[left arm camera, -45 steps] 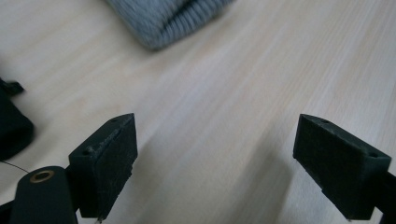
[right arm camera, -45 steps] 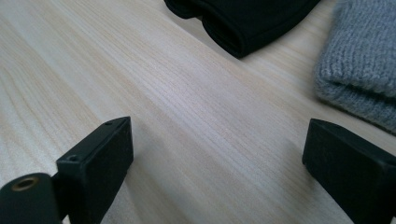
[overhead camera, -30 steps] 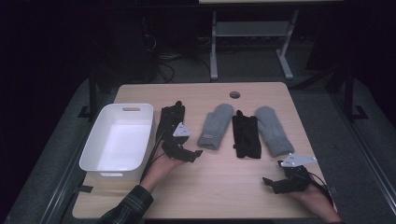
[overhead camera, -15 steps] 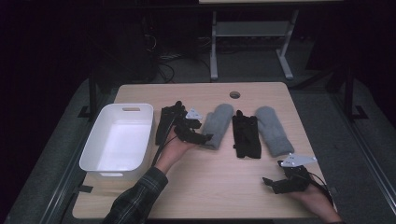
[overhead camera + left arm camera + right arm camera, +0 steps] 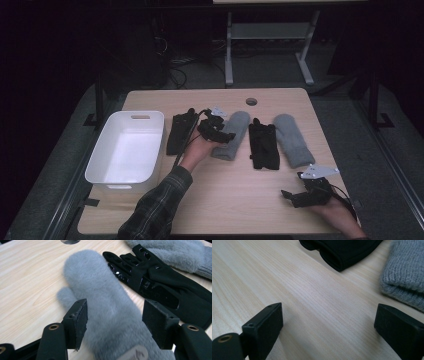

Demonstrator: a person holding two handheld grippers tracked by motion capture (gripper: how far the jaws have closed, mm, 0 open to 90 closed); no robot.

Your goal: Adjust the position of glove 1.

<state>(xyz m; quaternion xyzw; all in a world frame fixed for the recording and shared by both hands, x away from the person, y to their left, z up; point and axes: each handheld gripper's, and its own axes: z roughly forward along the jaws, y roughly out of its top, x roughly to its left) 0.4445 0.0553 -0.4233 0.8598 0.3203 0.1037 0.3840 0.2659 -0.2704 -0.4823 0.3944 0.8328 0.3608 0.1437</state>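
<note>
Dark floor and a metal stand frame lie behind a light wooden table [image 5: 215,200] that has a round cable hole [image 5: 251,101] near its far edge. At the table's left edge sits an empty white plastic bin [image 5: 127,150] with a handle slot in its far wall. Four gloves lie in a row to its right: a black glove [image 5: 179,132] just beside the bin, then a grey fleece mitten [image 5: 231,136], a second black glove [image 5: 263,145], and a second grey mitten [image 5: 294,140] with a knitted cuff.

A plaid-sleeved arm reaches the left gripper [image 5: 216,131] over the first mitten. In the left gripper view its jaws stand apart on either side of the mitten [image 5: 107,315], one pad at each flank, not yet pressing in; the second black glove [image 5: 160,282] lies just beyond, with the other mitten [image 5: 175,252] past it.

The right gripper [image 5: 300,196] rests low near the table's front right corner, jaws spread wide and holding nothing. The right gripper view shows bare wood between them, with a black glove cuff [image 5: 342,250] and the grey knitted cuff [image 5: 404,275] ahead
</note>
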